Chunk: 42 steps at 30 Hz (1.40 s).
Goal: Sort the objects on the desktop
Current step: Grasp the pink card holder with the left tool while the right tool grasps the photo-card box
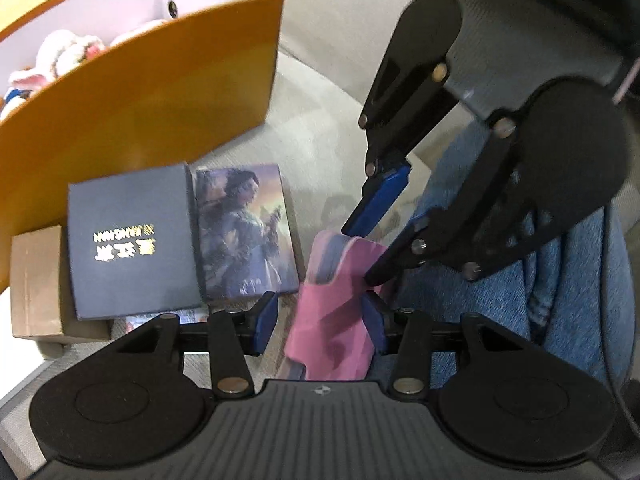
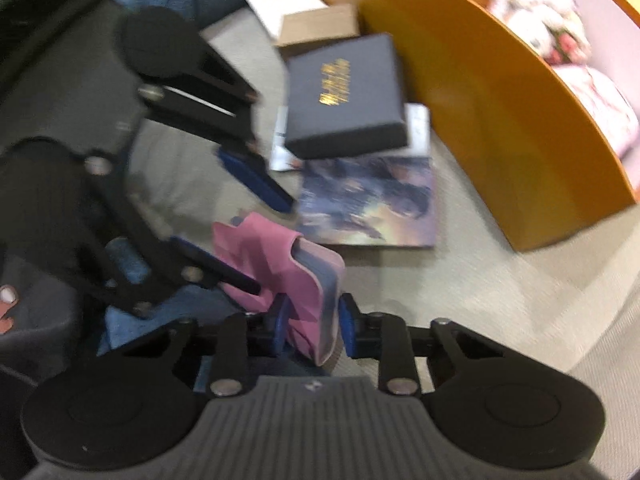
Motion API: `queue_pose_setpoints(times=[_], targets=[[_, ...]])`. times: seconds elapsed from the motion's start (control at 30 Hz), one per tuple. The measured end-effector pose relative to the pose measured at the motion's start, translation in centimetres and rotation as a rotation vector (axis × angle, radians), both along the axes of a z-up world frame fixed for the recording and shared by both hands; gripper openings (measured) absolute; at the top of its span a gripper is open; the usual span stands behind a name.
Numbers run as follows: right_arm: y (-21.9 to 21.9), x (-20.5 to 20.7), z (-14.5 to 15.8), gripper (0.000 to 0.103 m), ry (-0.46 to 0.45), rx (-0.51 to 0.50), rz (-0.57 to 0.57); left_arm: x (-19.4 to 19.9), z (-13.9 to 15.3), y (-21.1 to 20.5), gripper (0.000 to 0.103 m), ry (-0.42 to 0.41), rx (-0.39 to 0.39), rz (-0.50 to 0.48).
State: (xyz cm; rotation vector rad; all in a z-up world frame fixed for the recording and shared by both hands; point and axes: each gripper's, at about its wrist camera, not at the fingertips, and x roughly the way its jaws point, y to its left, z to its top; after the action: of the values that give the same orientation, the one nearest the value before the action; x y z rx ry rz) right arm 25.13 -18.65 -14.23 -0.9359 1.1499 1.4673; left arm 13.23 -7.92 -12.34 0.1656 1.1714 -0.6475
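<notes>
A pink soft pouch (image 1: 336,336) with a bluish inside stands on edge on the grey surface. In the right wrist view my right gripper (image 2: 314,320) is shut on the pouch (image 2: 280,264), a blue pad pressing on each side. My left gripper (image 1: 320,320) is open around the same pouch, its left pad clear of it. The right gripper (image 1: 358,256) comes down from the upper right onto the pouch's far end. The left gripper (image 2: 272,246) reaches in from the left in the right wrist view.
A dark blue box with gold lettering (image 1: 132,240) lies next to an illustrated card (image 1: 246,232). Behind them stands an orange bin (image 1: 140,92) with plush toys. A small cardboard box (image 1: 36,280) sits at the left, and blue denim cloth (image 1: 480,280) lies at the right.
</notes>
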Motion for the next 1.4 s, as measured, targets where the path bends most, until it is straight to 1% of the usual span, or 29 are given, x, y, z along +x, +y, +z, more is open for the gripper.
queue_pose_setpoints(times=[0.03,0.07,0.13,0.17,0.2,0.23,0.3,0.37,0.4,0.43,0.5,0.57,0.63,0.67,0.73,0.8,0.87,0.93,0.97,1.0,1.03,1.1,1.2,1.27,1.3,1.33,1.4], targets=[[-0.1,-0.3,0.1,0.025,-0.007,0.006,0.011,-0.1,-0.2,0.0,0.054,0.011,-0.003,-0.004],[-0.1,-0.4,0.1,0.025,-0.013,0.006,0.012,-0.2,-0.5,0.0,0.049,0.023,-0.003,-0.007],[-0.2,-0.4,0.1,0.025,-0.012,0.006,0.004,-0.7,-0.7,0.0,0.046,0.017,0.0,-0.011],[-0.3,-0.3,0.0,0.025,-0.009,0.005,-0.006,-0.9,-0.7,0.1,0.038,0.011,0.004,-0.013],[-0.3,-0.2,0.0,0.024,-0.008,0.003,-0.019,-1.0,-0.8,0.2,0.035,0.009,0.015,-0.006],[-0.4,0.0,0.0,0.023,0.002,0.001,-0.034,-1.1,-0.9,0.4,0.034,0.013,0.012,0.009],[-0.5,0.4,0.1,0.026,0.026,0.006,-0.074,-1.3,-1.0,1.1,0.032,0.025,-0.016,0.039],[-0.7,1.0,0.3,0.027,0.04,0.014,-0.126,-1.7,-0.8,1.8,0.029,0.031,-0.04,0.071],[-1.0,1.9,0.3,0.03,0.047,0.018,-0.155,-1.9,-0.7,2.2,0.028,0.033,-0.053,0.091],[-1.0,2.2,0.6,0.036,0.058,0.02,-0.202,-2.2,-0.5,2.6,0.028,0.028,-0.056,0.108],[-0.8,2.1,0.7,0.036,0.076,0.016,-0.3,-3.0,-0.2,3.5,0.027,0.01,-0.048,0.142],[-0.8,3.1,0.4,0.038,0.114,0.009,-0.434,-3.8,0.2,4.7,0.027,0.005,-0.062,0.168],[-0.6,4.5,0.1,0.047,0.156,0.01,-0.602,-4.4,0.6,5.5,0.027,0.0,-0.072,0.192],[-0.9,4.8,0.2,0.049,0.173,0.01,-0.689,-4.8,0.9,6.0,0.027,-0.005,-0.078,0.204],[-1.3,5.2,0.4,0.049,0.204,0.014,-0.859,-5.4,1.4,7.0,0.026,-0.026,-0.073,0.242],[-1.7,5.3,-0.1,0.05,0.2,0.022,-1.005,-5.8,1.7,8.0,0.025,-0.045,-0.071,0.28],[-2.1,5.6,-0.2,0.051,0.216,0.044,-1.111,-6.0,1.9,9.0,0.025,-0.048,-0.092,0.324],[-3.0,5.9,-0.3,0.055,0.268,0.062,-1.211,-5.8,2.3,10.1,0.025,-0.054,-0.108,0.365],[-3.2,5.6,-0.8,0.055,0.3,0.066,-1.248,-6.2,2.6,10.8,0.025,-0.06,-0.11,0.382],[-3.3,5.5,-1.1,0.056,0.326,0.069,-1.276,-6.2,2.6,11.3,0.025,-0.06,-0.119,0.396],[-3.4,5.4,-1.5,0.059,0.342,0.072,-1.304,-6.2,2.6,11.8,0.025,-0.054,-0.134,0.411],[-3.4,5.2,-2.0,0.062,0.354,0.057,-1.343,-6.1,2.5,12.3,0.025,-0.052,-0.154,0.432],[-3.2,5.1,-3.2,0.063,0.393,0.026,-1.384,-5.8,2.2,12.6,0.025,-0.055,-0.157,0.457],[-2.9,5.0,-3.3,0.064,0.388,0.029,-1.393,-6.0,2.2,13.0,0.025,-0.048,-0.165,0.466],[-2.7,4.9,-3.3,0.067,0.384,0.031,-1.389,-6.0,2.0,13.1,0.025,-0.043,-0.168,0.469],[-2.5,4.8,-3.4,0.067,0.381,0.037,-1.387,-5.8,1.4,12.9,0.025,-0.041,-0.167,0.472],[-2.1,4.3,-3.4,0.067,0.376,0.063,-1.378,-5.8,1.0,13.1,0.025,-0.032,-0.166,0.479]])
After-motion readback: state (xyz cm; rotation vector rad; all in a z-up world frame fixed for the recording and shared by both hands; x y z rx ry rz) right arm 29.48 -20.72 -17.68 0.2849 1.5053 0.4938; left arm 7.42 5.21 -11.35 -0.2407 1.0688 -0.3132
